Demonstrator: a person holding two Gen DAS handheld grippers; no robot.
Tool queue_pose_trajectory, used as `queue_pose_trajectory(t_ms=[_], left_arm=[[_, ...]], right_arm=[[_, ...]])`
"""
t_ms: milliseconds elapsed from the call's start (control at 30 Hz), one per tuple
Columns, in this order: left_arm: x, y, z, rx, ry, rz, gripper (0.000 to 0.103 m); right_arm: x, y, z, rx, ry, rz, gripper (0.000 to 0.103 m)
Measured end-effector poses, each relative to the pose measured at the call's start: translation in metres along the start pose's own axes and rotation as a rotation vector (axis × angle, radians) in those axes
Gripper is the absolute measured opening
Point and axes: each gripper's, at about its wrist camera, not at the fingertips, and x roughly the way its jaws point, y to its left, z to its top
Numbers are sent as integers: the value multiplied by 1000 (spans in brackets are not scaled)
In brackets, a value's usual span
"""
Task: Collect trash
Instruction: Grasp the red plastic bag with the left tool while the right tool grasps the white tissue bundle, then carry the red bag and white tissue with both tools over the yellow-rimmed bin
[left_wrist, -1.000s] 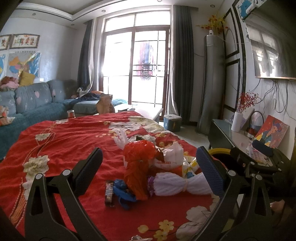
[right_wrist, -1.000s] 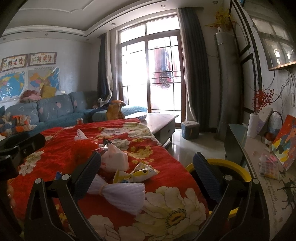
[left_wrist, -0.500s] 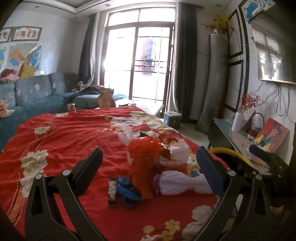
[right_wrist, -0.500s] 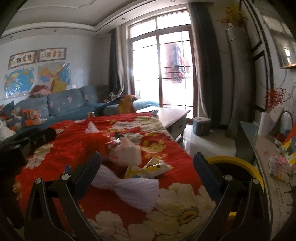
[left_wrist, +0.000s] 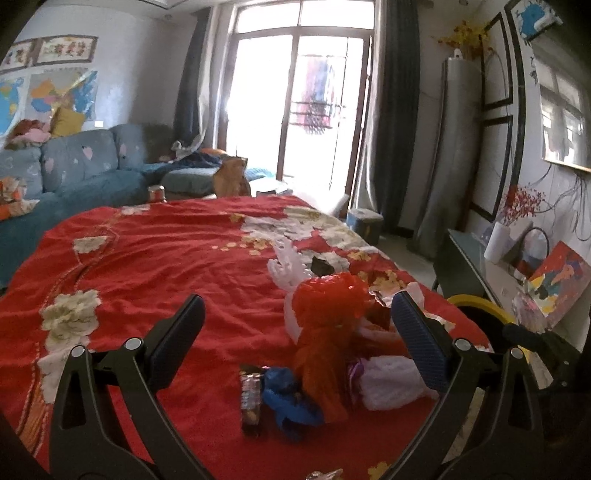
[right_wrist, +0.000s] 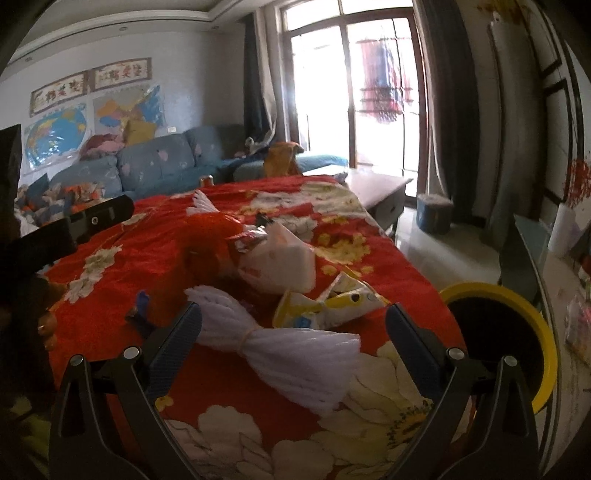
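A: What is the left tool (left_wrist: 295, 332) doing?

B: Its two fingers are spread wide and hold nothing. It hangs over the tabletop (left_wrist: 166, 258), which has a red flower cloth on it.

A: Where is the trash?

B: In a heap near the right edge. Closest to the left tool lie a dark candy wrapper (left_wrist: 251, 398) and a blue scrap (left_wrist: 291, 398), side by side. Just behind them stands a red net bundle (left_wrist: 328, 332), between the fingers in this view but farther off.

A: And the right tool (right_wrist: 293, 336)?

B: It is spread wide too, with nothing in it. A white foam net (right_wrist: 291, 354), tied in the middle, lies right in front of it, between its fingers but not touching them.

A: What is behind that?

B: A yellow snack wrapper (right_wrist: 328, 306), then a white plastic bag (right_wrist: 277, 262). A second white net (right_wrist: 201, 205) lies farther back.

A: Anything beside the tabletop?

B: A yellow bin (right_wrist: 517, 332) stands just past the right edge. Far back there is a blue sofa (right_wrist: 159, 162).
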Motion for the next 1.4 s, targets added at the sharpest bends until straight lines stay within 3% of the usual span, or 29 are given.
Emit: queue_pose_trajectory(t_ms=[200, 400, 567, 700, 767, 833, 933, 1200, 1400], left_arm=[[44, -7, -1, 16, 121, -24, 93], [69, -4, -7, 7, 193, -39, 93], [78, 5, -15, -28, 241, -72, 87], [81, 7, -20, -48, 277, -102, 63], [79, 6, -21, -48, 276, -121, 54], [76, 6, -22, -47, 275, -130, 34], [70, 8, -23, -50, 272, -139, 28], [45, 13, -5, -52, 202, -160, 24], [22, 9, 15, -27, 111, -151, 24]], right_arm=[[12, -25, 2, 21, 59, 6, 97], [31, -42, -6, 61, 180, 86, 91], [43, -40, -14, 76, 250, 153, 72], [39, -37, -18, 76, 267, 215, 48], [35, -35, -17, 60, 259, 220, 38], [36, -33, -16, 44, 266, 238, 23], [32, -32, -16, 35, 263, 251, 19], [7, -20, -5, -38, 194, 268, 15], [-9, -24, 9, -22, 133, 261, 14]])
